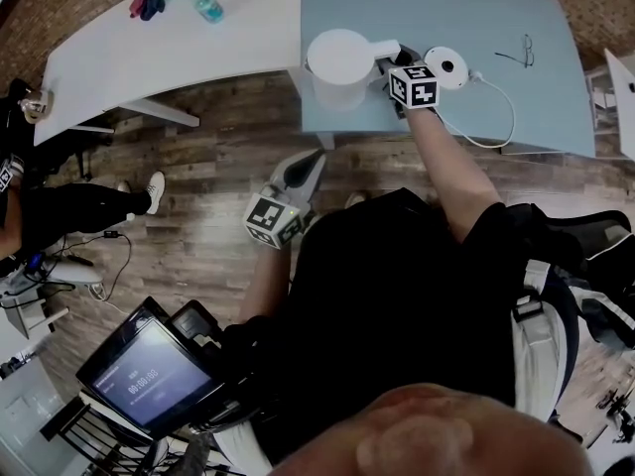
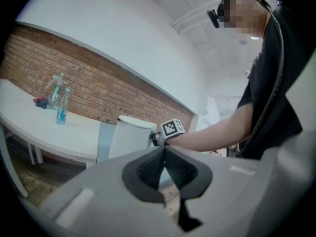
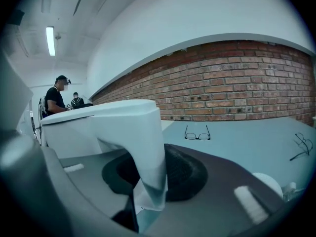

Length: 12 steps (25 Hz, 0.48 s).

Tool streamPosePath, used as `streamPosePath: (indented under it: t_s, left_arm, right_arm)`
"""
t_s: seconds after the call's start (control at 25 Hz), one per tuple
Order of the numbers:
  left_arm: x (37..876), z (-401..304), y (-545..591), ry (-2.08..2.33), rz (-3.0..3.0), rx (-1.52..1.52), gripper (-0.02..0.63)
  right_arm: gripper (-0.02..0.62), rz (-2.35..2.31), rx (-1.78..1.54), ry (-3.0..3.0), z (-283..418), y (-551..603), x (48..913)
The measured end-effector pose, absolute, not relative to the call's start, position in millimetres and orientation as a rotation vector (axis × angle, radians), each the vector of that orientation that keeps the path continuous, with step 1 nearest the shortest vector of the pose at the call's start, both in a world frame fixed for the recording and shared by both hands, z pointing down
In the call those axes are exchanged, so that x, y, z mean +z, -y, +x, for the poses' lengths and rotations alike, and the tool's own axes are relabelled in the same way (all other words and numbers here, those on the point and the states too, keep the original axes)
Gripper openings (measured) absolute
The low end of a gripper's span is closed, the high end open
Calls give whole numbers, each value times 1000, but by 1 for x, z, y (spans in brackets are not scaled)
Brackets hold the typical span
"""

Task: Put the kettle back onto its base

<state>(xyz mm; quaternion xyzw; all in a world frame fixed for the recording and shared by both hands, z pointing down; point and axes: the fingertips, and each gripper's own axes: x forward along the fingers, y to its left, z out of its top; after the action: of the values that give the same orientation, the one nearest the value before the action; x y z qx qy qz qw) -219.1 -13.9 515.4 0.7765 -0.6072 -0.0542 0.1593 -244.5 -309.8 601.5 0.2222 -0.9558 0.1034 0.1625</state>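
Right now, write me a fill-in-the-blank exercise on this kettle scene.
1. The right tool grips the kettle by its ____.
2. The left tool, shut and away from the table, holds ____.
3. The base lies bare beside the kettle on the ____ table.
Missing words: handle; nothing; blue.

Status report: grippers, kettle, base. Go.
Right gripper shut on kettle handle. Left gripper shut, empty. Kettle beside base, not on it. Base top bare.
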Motion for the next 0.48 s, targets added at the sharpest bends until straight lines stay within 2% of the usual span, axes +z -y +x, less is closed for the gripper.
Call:
streamPosePath:
  t_s: [0.48]
  left_arm:
    - [521,-217,17,1720,2227,-140,3]
  right_arm:
    - [112,689,390,2785,-234,320,595]
